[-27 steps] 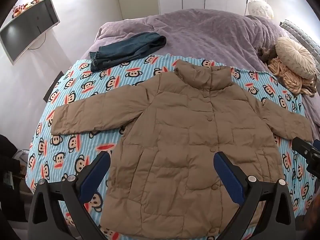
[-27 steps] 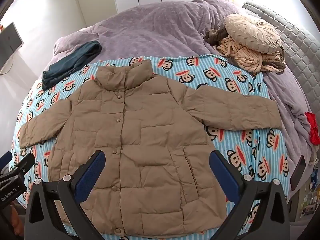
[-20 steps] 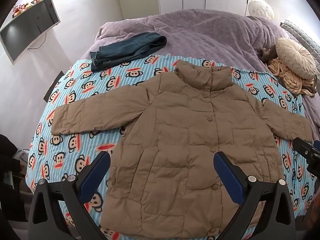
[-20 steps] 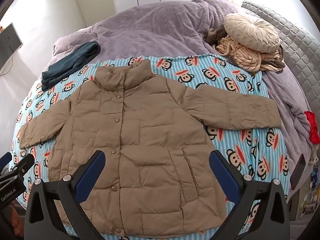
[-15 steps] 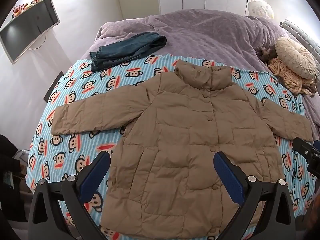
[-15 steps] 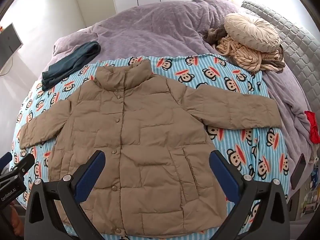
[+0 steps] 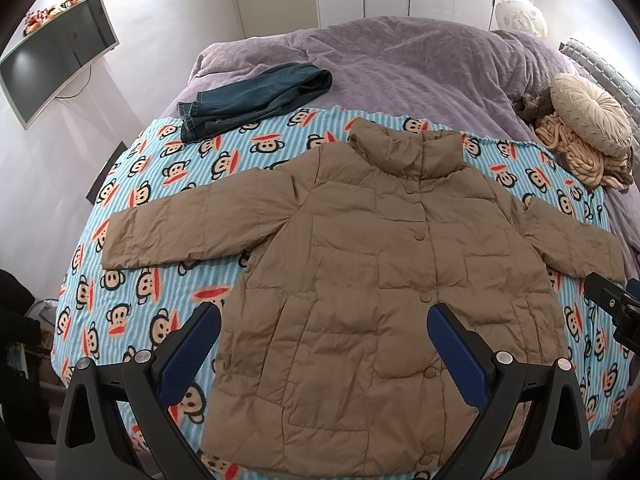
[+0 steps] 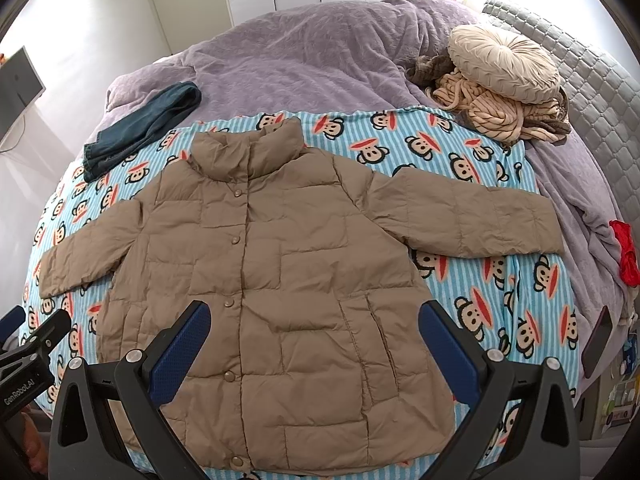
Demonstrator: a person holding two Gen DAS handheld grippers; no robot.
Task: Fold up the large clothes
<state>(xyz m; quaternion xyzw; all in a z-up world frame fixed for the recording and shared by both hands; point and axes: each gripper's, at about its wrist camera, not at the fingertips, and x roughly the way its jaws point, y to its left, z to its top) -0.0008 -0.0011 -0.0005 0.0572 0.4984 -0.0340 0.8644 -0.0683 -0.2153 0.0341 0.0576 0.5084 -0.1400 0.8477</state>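
My jaws stand wide apart on both sides, nothing between the pads: my left gripper (image 7: 322,342) and my right gripper (image 8: 314,340) both hang above the lower half of the tan puffer jacket (image 7: 372,280).

The jacket lies flat, front up and snapped shut, sleeves spread out to either side, on the monkey-print blanket (image 7: 160,184). Left of its collar, folded jeans (image 7: 252,98) sit at the blanket's far edge. Beyond the collar, a purple duvet (image 8: 304,60). Right of the jacket, past the sleeve, a round cream cushion (image 8: 504,68) rests on a heap of knitwear (image 8: 496,118).
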